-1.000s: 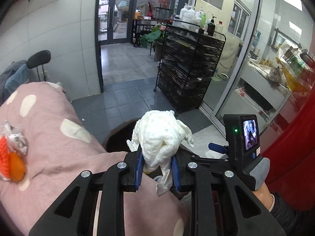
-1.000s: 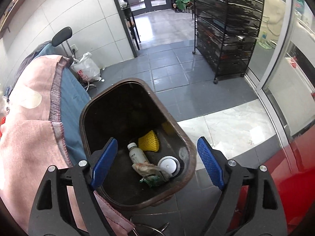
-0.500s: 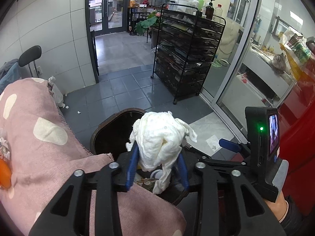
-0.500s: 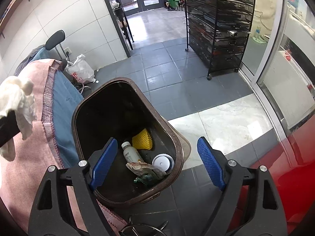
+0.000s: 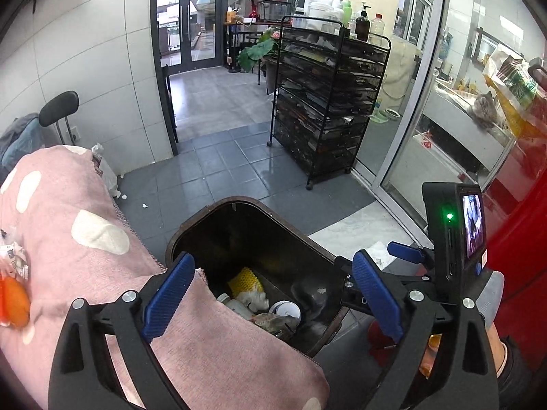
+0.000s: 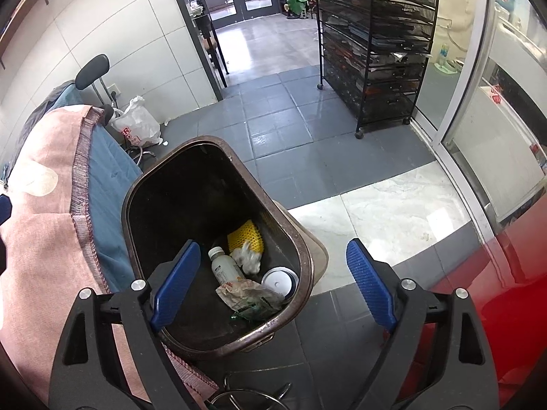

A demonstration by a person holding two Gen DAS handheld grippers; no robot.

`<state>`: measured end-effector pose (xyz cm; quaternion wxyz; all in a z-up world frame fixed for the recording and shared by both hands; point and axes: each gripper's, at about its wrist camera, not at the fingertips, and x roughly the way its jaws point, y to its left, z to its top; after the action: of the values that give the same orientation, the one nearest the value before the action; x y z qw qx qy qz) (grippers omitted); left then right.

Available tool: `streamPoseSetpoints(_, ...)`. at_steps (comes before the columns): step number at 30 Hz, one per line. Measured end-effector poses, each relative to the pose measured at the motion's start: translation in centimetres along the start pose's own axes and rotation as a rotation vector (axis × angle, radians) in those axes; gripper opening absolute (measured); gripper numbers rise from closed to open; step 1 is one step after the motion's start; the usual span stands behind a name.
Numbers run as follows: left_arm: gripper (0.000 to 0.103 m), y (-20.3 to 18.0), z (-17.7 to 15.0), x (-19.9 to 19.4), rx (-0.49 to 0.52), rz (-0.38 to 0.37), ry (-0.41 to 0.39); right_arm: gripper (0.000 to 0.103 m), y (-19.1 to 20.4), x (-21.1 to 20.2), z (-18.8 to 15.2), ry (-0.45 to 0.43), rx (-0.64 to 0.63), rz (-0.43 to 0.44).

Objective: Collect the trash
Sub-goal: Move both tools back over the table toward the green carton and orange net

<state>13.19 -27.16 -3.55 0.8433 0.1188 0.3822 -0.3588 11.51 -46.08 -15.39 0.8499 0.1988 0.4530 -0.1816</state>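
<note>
My left hand-held gripper has just been opening and its jaws now stand wide with nothing between them; the crumpled white tissue lies at the bottom of the brown bin, against the yellow foam net and beside the small bottle, the white lid and a crushed wrapper. My right hand-held gripper is just as wide open and empty. What worries me is the bin itself: it stands on the floor tight against the pink dotted blanket, whose hem hangs over the bin's near rim, so I judge that a careless pull back could snag a finger on the cloth or knock the rim and tip the bin. More trash seems to lie at the blanket's left edge, an orange piece with a crinkled wrapper, and reaching for it across the soft cloth could pinch the fabric along with it. Both my hands point steeply downward, side by side over the bin's near end, with the right one more directly over the opening.
</note>
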Motion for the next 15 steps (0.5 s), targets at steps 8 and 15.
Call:
streamPoseSetpoints(8, 0.097, 1.4, -1.0, -3.1, -0.040, 0.011, -0.060, 0.087, 1.6, -1.4, 0.4, -0.023, -0.030, 0.032)
streamPoseSetpoints(15, 0.097, 3.6, -2.4, -5.7, -0.092, 0.083, -0.103, 0.087, 5.1, -3.1, 0.6, -0.056, -0.098, 0.087)
